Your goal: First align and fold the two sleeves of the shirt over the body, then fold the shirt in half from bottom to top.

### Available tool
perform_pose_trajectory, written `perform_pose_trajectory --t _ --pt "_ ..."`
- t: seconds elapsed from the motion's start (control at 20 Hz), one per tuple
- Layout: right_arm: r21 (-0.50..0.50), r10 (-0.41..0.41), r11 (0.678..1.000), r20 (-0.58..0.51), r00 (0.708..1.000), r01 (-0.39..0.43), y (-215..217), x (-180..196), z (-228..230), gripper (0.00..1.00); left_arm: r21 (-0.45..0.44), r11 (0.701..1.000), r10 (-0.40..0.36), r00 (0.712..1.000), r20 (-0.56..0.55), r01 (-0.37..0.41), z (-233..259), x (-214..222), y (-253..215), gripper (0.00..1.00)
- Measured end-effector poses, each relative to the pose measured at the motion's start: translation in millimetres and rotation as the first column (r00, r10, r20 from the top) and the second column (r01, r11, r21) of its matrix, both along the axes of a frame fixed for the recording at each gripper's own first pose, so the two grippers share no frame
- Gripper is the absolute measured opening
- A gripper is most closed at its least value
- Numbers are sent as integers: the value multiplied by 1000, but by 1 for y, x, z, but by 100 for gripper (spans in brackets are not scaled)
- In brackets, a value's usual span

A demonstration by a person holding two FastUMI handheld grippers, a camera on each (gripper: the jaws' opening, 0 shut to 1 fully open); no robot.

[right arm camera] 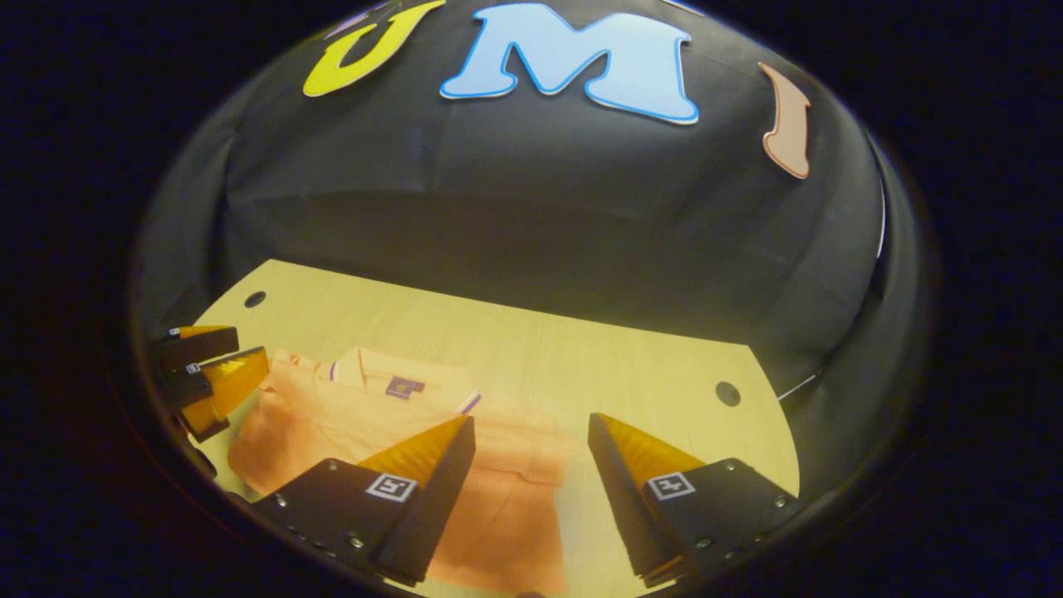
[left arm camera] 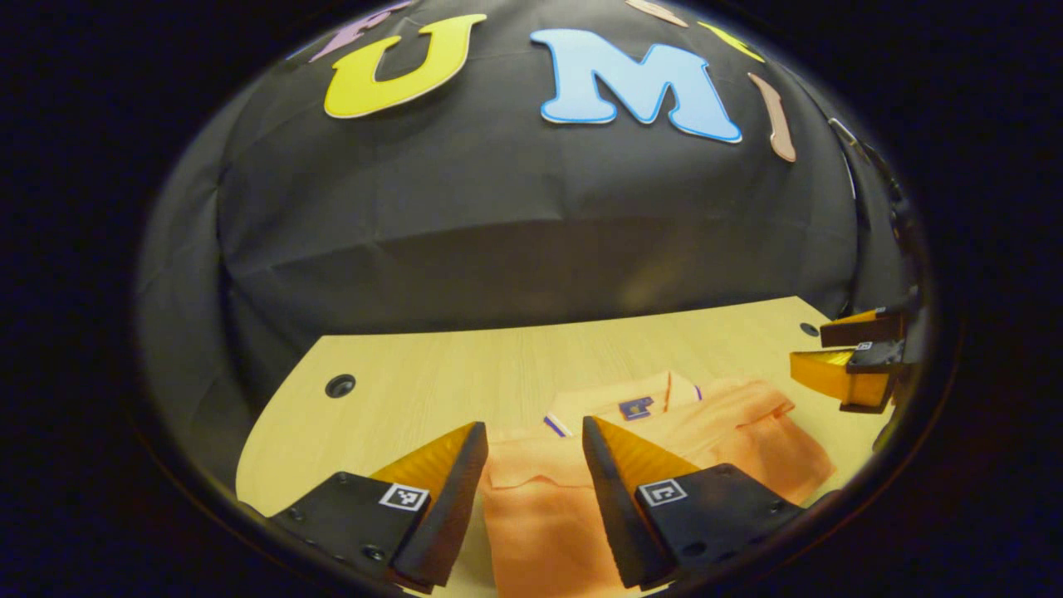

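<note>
Because the shirt lay spread on the table with collar toward the far wall, both grippers hung above its near part, jaws apart and holding nothing. Beneath and between the left gripper jaws lay orange cloth; the right gripper jaws straddled the garment's edge, probably poised to take a sleeve.

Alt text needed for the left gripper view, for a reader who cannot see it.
An orange shirt lies on a light wooden table, collar toward the far side, sleeves apparently folded in. The left tool hangs open above its near part, gripping nothing. The right tool sits open at the right edge, by the table's far corner.
</note>
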State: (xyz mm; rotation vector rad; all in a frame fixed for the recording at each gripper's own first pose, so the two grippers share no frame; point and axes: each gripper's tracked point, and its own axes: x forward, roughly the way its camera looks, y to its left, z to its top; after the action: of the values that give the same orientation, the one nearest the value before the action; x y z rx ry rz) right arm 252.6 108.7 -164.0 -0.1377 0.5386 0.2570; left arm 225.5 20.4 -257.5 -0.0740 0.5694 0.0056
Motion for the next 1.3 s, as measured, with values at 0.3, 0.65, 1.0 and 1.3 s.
perform_pose_trajectory --t 0.3,0.65,1.0,1.3 --pt "21 -4 1000 87 996 2 -14 -23 36 95 0 1000 15 996 91 -15 42 -17 -3 99" --pt "99 -4 995 191 982 -15 -29 -71 89 94 6 999 48 974 222 -51 107 -56 -6 95" --pt "159 -1 986 325 946 -54 -60 -151 134 93 -8 995 92 942 323 -95 168 -130 -19 99" --pt "176 -17 983 401 916 -59 -91 -220 140 93 28 990 119 913 390 -141 202 -203 -35 99"
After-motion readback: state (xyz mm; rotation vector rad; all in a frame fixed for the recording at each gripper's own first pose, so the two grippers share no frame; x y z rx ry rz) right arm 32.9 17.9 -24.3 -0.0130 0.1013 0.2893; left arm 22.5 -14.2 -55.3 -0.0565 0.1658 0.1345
